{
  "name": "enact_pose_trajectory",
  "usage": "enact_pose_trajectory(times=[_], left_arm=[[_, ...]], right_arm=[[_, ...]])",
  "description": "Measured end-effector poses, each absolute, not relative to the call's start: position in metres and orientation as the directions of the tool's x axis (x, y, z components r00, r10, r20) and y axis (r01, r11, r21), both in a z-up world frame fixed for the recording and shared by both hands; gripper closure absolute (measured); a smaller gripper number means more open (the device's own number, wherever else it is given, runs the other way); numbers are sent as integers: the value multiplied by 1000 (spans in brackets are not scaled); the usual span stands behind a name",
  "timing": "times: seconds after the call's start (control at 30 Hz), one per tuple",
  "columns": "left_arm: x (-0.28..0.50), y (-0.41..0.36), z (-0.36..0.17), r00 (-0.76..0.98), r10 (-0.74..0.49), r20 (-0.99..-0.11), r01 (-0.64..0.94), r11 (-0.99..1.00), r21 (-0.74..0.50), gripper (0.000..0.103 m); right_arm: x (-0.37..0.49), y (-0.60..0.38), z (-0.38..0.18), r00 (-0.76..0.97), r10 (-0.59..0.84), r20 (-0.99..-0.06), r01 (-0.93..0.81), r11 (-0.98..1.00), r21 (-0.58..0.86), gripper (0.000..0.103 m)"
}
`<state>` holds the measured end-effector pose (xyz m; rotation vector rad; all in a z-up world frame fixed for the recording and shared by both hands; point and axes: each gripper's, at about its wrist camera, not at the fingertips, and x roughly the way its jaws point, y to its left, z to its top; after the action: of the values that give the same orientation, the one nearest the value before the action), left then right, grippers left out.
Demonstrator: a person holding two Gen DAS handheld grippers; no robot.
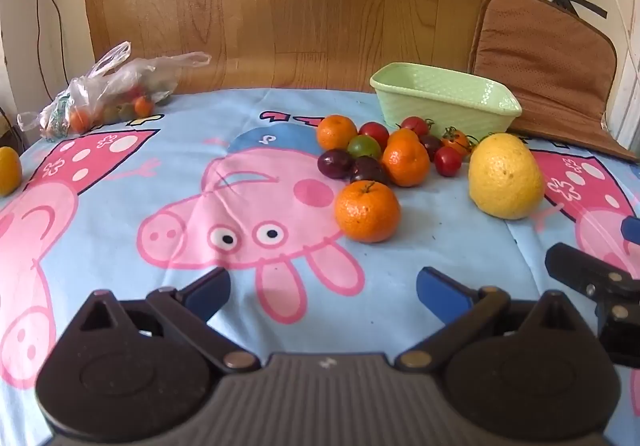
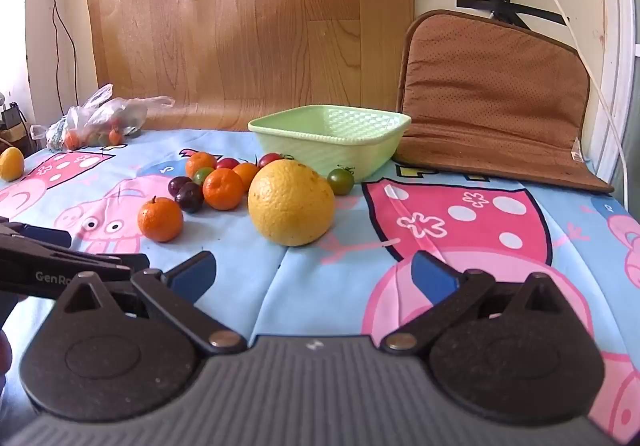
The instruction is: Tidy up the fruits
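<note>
Left gripper (image 1: 323,288), right gripper (image 2: 314,274): jaws apart, empty. Centre frame: dimpled round yellow citrus (image 2: 291,203); behind, woven-textured pale green plastic basket (image 2: 330,138).

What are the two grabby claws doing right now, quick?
Left gripper: open wide, holding nothing, above the cartoon cloth.
Right gripper: open wide, holding nothing, with the big yellow fruit ahead of it.

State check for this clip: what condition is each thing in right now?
Left gripper: open, holding nothing.
Right gripper: open, holding nothing.
Green basket: upright, no fruit visible inside.
Plastic bag: lying slumped, small fruit inside.
Large yellow fruit: loose on the cloth, outside the basket.
Brown cushion: leaning against the wall.
</note>
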<state>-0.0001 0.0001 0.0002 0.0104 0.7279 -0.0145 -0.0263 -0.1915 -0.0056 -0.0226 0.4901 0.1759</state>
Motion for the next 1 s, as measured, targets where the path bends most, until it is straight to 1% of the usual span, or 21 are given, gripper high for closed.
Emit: enact_pose_trajectory(times=[0.13,0.23,0.33,0.37,0.4,0.43,0.5,0.53,0.6,0.63,0.7,0.77,0.87,1.0], left_arm=[[-3,-5,0,767,-3,-641,21,1000,20,0],[-4,8,2,780,-6,-625,1,1000,-9,0],[1,12,5,792,1,-610,-9,1000,-9,0],[-6,15,2,810,-1,-587,-2,1000,-4,0],[-8,17,2,818,-6,-575,5,1000,-5,0],[-9,18,2,824,-11,-567,8,1000,-8,0],[-10,20,0,831,-34,-556,24,999,-25,0],[-11,21,0,833,-43,-551,31,999,-31,1],[-13,21,1,845,-54,-532,41,999,-37,1],[-14,21,1,848,-60,-527,46,998,-41,1],[-16,22,2,853,-68,-518,48,998,-50,1],[-17,25,2,858,-79,-508,52,996,-67,1],[-19,27,1,861,-95,-499,61,995,-85,1],[-18,27,0,859,-122,-498,87,992,-93,1]], right_arm=[[-27,-191,-6,862,171,-478,-176,984,34,0],[-27,-190,-6,860,175,-479,-182,983,32,0],[-25,-190,-7,860,179,-477,-188,982,29,0],[-25,-190,-6,863,180,-473,-191,981,24,3],[-25,-188,-5,865,182,-467,-198,980,15,10],[-28,-187,-2,868,181,-463,-199,980,9,13],[-26,-183,2,871,205,-447,-237,971,-15,36],[-24,-180,4,867,225,-445,-266,964,-30,41],[-19,-171,8,854,264,-449,-322,945,-56,58],[-14,-166,10,841,286,-459,-353,934,-64,63],[-3,-158,13,819,320,-477,-391,919,-55,80],[11,-149,15,793,350,-498,-421,906,-33,83],[24,-138,18,765,384,-517,-445,895,6,83],[40,-124,21,704,450,-549,-481,871,96,83]])
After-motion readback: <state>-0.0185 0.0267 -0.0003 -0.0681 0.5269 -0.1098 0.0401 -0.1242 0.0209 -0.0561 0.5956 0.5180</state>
